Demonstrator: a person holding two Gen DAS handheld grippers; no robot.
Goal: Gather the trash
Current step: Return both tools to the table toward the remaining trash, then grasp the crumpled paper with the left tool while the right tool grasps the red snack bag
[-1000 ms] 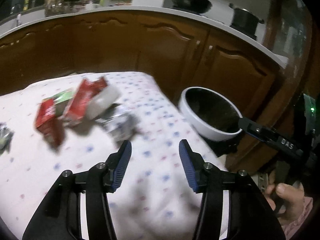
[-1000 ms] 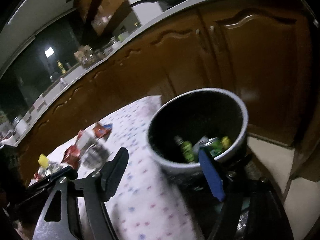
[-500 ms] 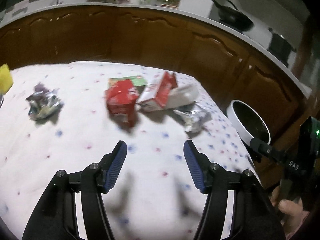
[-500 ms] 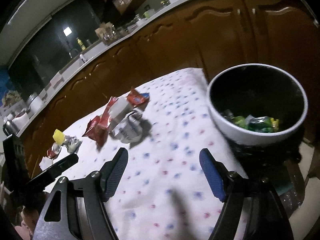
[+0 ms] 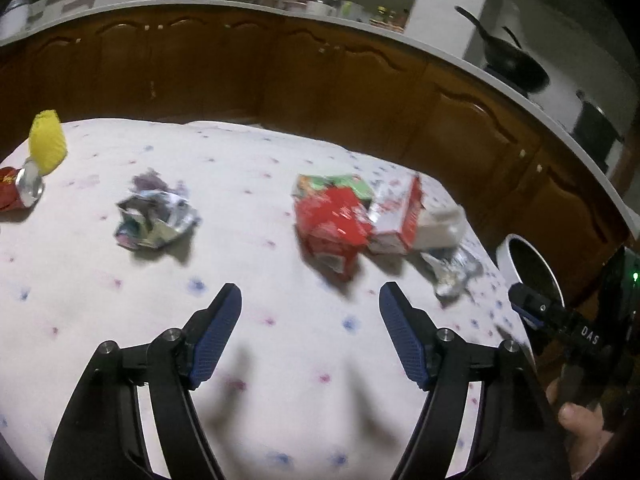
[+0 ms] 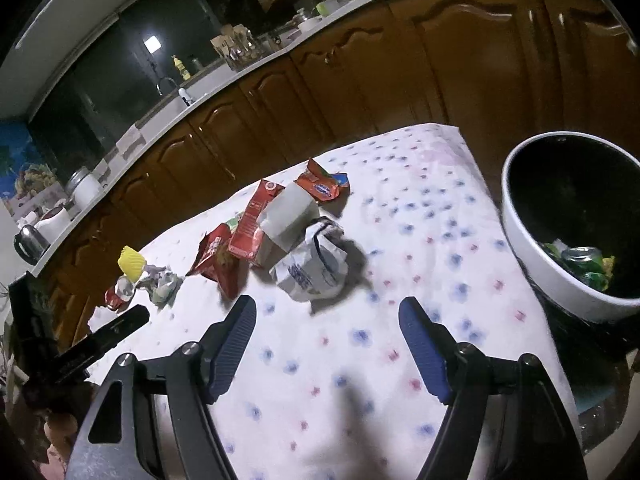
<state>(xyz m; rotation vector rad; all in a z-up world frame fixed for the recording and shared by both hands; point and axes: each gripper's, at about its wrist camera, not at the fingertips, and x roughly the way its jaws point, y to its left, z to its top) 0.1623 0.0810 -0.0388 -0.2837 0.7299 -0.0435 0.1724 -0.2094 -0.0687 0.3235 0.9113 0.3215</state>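
Observation:
Trash lies on a white dotted tablecloth (image 5: 280,360). My left gripper (image 5: 310,300) is open and empty above the cloth, short of a red crushed carton (image 5: 332,224) and a red-and-white milk carton (image 5: 412,216). A crumpled foil wrapper (image 5: 154,216) lies to its left and a silver wrapper (image 5: 452,272) to its right. My right gripper (image 6: 328,314) is open and empty just short of a crumpled white wrapper (image 6: 316,264). A white bin (image 6: 560,280) with cans inside stands at the table's right edge.
A yellow wrapper (image 5: 47,146) and a crushed red can (image 5: 18,192) lie at the far left. A red snack packet (image 6: 322,184) lies beyond the cartons (image 6: 260,220). Brown kitchen cabinets (image 6: 360,80) run behind the table. The bin also shows in the left wrist view (image 5: 532,268).
Both grippers have swung left, away from the bin and toward the trash on the table. Both stay open and empty.

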